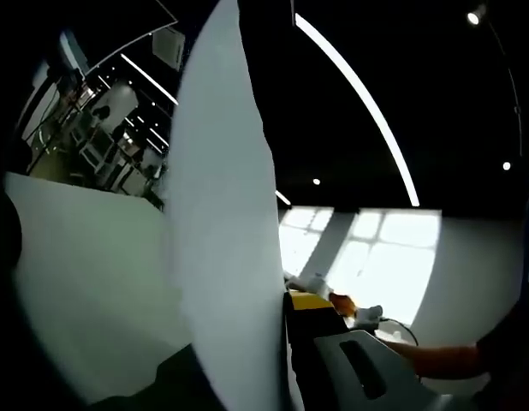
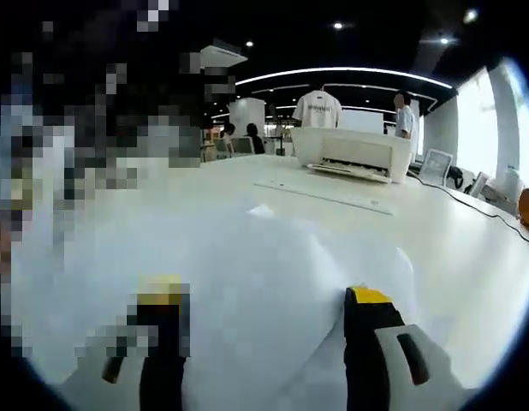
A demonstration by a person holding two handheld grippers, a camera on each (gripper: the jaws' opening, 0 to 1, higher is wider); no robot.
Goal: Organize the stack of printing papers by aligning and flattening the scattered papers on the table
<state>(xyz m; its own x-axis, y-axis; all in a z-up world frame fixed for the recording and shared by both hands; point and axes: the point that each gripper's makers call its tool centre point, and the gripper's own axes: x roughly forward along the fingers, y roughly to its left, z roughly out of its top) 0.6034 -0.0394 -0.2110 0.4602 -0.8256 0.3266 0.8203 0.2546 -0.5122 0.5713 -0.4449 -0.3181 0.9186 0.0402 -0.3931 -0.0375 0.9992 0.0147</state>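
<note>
Papers point(image 2: 273, 282), smooth white sheets, between spread right tool point(image 2: 264, 312) jaws.

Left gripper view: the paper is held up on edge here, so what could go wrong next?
The paper stands upright beside the left gripper, so it may bend or slip free. In the right gripper view, sheets lie between the right gripper's open jaws; closing could crease them.

No readable text anywhere (printer and paper bear none).
</note>
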